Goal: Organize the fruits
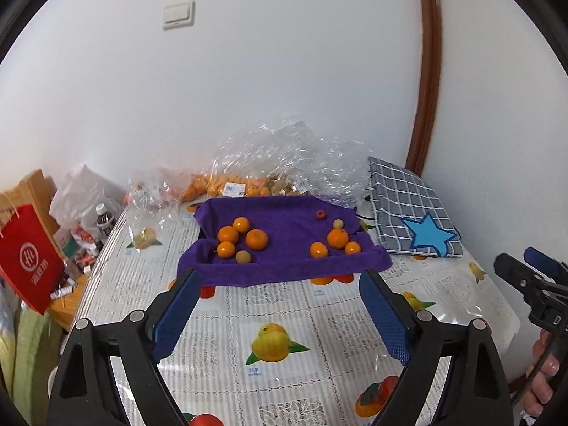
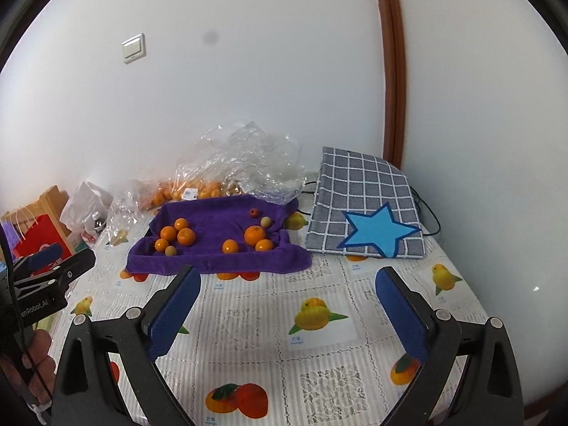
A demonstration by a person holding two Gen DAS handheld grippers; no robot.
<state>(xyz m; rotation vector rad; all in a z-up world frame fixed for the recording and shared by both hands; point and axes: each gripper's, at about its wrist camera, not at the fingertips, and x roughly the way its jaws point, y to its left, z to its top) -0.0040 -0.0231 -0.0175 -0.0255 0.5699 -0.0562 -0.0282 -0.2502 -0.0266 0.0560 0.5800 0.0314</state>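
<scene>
A purple towel lies on the table with loose fruit on it. On its left are several oranges and a pale small fruit. On its right are three oranges, a pale small fruit and a small red fruit. My left gripper is open and empty, in front of the towel. My right gripper is open and empty, to the towel's front right.
Clear plastic bags with more oranges lie behind the towel by the wall. A grey checked cloth with a blue star is at the right. A red bag and clutter stand left of the table.
</scene>
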